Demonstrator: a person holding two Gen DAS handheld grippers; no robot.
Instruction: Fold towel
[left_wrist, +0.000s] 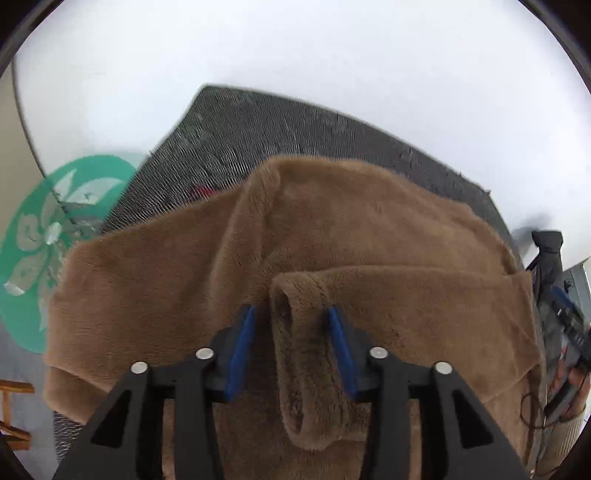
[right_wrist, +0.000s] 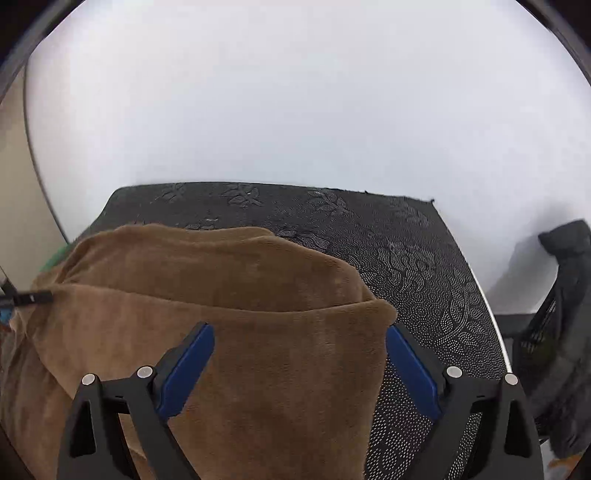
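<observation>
A brown plush towel (left_wrist: 369, 221) lies partly folded on a dark patterned mat (left_wrist: 277, 122). My left gripper (left_wrist: 291, 314) is shut on a rolled fold of the towel's near edge, which runs between the blue pads (left_wrist: 242, 343) towards the camera. In the right wrist view the same towel (right_wrist: 221, 277) fills the lower left. My right gripper (right_wrist: 299, 332) stands wide open over the towel's right corner, the left pad over the cloth and the right pad (right_wrist: 410, 365) over the mat (right_wrist: 406, 240). Nothing is between its fingers.
The mat rests on a round white table (right_wrist: 295, 110). A green flowered placemat (left_wrist: 44, 229) lies left of the towel. A dark garment on a chair (right_wrist: 565, 295) stands off the table's right edge. The other gripper and a hand (left_wrist: 565, 332) show at the right.
</observation>
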